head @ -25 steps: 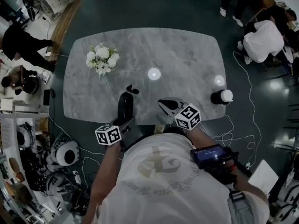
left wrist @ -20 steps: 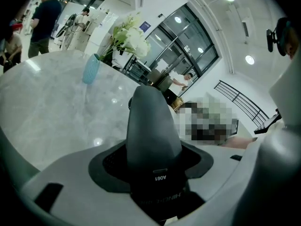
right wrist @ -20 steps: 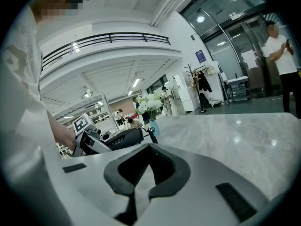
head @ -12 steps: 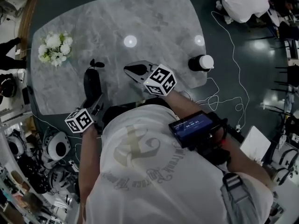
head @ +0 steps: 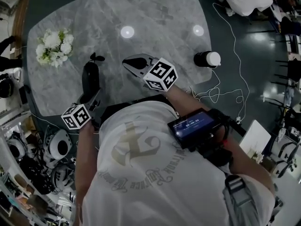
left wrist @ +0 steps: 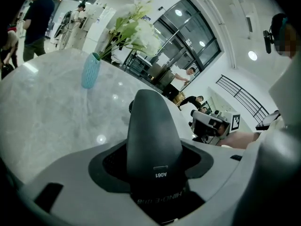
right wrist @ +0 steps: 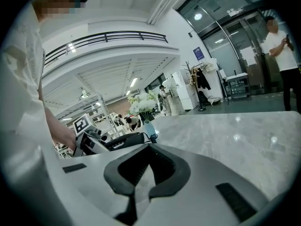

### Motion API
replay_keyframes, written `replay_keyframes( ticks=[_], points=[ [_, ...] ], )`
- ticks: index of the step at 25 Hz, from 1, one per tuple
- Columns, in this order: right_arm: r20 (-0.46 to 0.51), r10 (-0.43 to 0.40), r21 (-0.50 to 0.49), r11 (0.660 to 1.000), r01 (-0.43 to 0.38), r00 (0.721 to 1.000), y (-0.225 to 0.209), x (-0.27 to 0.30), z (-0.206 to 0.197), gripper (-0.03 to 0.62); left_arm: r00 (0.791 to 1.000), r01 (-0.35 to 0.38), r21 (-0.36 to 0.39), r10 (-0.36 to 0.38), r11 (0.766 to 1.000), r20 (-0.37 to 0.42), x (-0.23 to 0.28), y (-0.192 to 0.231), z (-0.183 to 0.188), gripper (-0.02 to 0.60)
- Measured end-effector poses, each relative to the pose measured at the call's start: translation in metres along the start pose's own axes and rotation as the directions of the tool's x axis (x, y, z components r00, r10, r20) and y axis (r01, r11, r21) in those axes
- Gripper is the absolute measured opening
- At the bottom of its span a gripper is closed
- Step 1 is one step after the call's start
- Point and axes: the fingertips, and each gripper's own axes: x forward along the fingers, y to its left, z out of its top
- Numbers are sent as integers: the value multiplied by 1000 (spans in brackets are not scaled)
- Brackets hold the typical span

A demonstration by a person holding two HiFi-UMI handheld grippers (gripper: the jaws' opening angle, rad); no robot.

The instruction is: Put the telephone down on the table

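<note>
Black and glossy, the curved telephone (head: pixel 90 79) is clamped between the wide-spread jaws of my left gripper (head: pixel 94 99). A small label reading A061 shows at its gripped end. It hangs over the near part of the grey marble worktop (head: pixel 155 13). My right gripper (head: pixel 134 64), near it, holds nothing, its jaws closed together.

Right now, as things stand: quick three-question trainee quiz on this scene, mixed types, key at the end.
1. Fill in: the flowers in the vase are ___.
2. The telephone is gripped by: A) left gripper; B) right gripper; C) neither.
3. True or false: the right gripper grips the vase.
Key: 1 white; 2 A; 3 false.
</note>
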Motion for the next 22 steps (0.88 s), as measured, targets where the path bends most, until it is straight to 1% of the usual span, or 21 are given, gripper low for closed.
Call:
replay_keyframes(
  ticks=[6, 8, 14, 18, 22],
  points=[
    [1, -25, 11, 1000, 25, 1000, -8, 13, 7, 15, 999, -3, 53, 5, 999, -42, -1, 13, 11, 281],
    [-2, -22, 17, 1000, 22, 1000, -7, 18, 6, 15, 999, 6, 56, -4, 998, -45, 0, 14, 12, 281],
    [-48, -22, 36, 999, 24, 999, -6, 12, -12, 15, 998, 45, 49, -42, 998, -56, 17, 2, 6, 281],
    [-64, -14, 48, 999, 17, 998, -1, 15, -23, 15, 998, 36, 72, -32, 997, -58, 19, 3, 9, 281],
    [-60, -14, 61, 998, 17, 998, 0, 17, -28, 15, 997, 33, 93, -26, 995, -66, 26, 6, 13, 281]
  ],
)
